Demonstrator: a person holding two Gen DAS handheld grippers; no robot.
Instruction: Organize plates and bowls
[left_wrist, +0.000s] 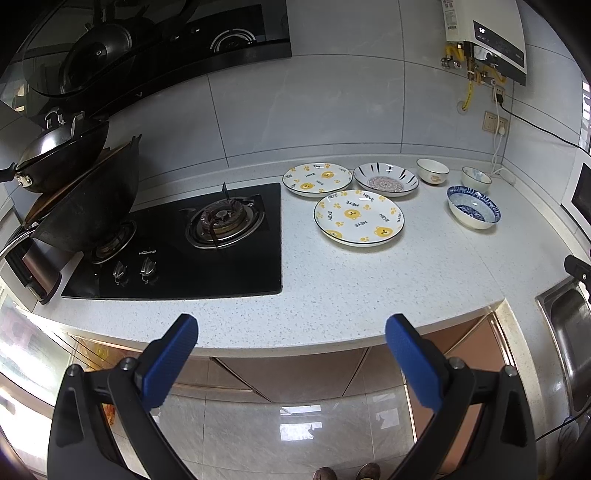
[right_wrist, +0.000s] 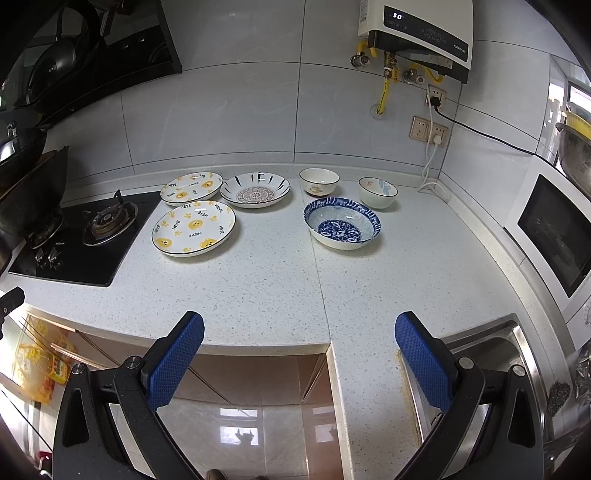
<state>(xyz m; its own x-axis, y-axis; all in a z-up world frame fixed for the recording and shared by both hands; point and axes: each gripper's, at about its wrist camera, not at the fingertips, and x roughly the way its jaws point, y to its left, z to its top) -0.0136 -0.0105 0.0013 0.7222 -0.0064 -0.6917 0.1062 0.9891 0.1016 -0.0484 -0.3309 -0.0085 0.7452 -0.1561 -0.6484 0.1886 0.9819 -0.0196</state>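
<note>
Hand-held gripper (right_wrist: 299, 332) spread; blue bowl (right_wrist: 341, 223), plates (right_wrist: 193, 228) empty.

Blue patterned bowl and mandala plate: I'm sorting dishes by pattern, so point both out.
Blue patterned bowl (right_wrist: 341, 223): right wrist view, inner base.
Mandala plate (right_wrist: 255, 192): right wrist view, centre pattern.

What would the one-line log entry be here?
stage: start | left gripper: open, empty | right gripper: open, empty | plates: three, unstacked | bowls: three, unstacked | contact: none
</note>
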